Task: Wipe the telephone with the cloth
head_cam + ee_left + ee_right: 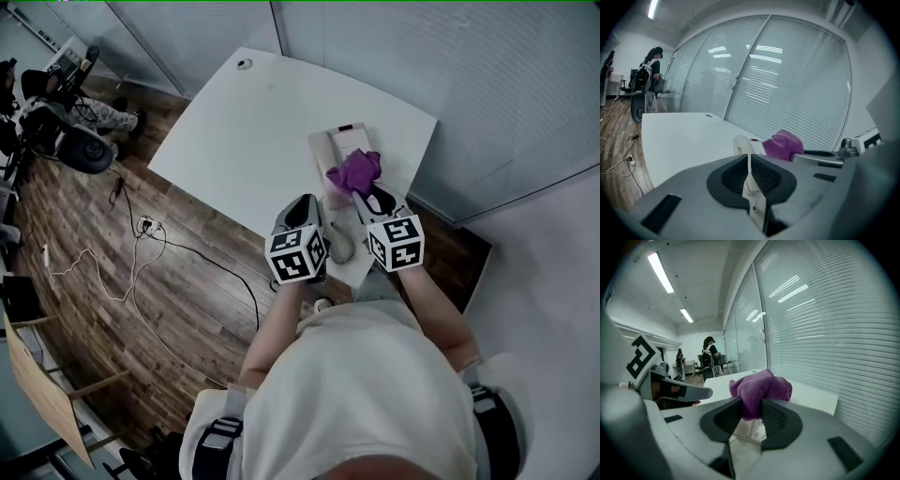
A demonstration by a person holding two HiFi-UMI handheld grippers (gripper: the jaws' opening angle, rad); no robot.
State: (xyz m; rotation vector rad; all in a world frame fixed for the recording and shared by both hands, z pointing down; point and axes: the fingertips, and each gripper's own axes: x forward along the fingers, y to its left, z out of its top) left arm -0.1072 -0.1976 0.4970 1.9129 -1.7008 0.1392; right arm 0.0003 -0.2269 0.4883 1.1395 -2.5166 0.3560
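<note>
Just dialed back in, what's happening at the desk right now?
A person works at the white table with a tool in each hand. The right tool is clamped on the purple cloth, over the telephone near the table's edge. The left tool is shut beside it, gripping nothing I can make out.

Purple cloth bunched above the white telephone

The cloth [354, 172] is a crumpled purple wad pinched between the jaws of my right gripper [751, 409], over the telephone's near half; I cannot tell if it touches. The telephone [336, 142] lies flat by the right edge of the white table [244, 141], its coiled cord [343, 246] trailing toward me.
</note>
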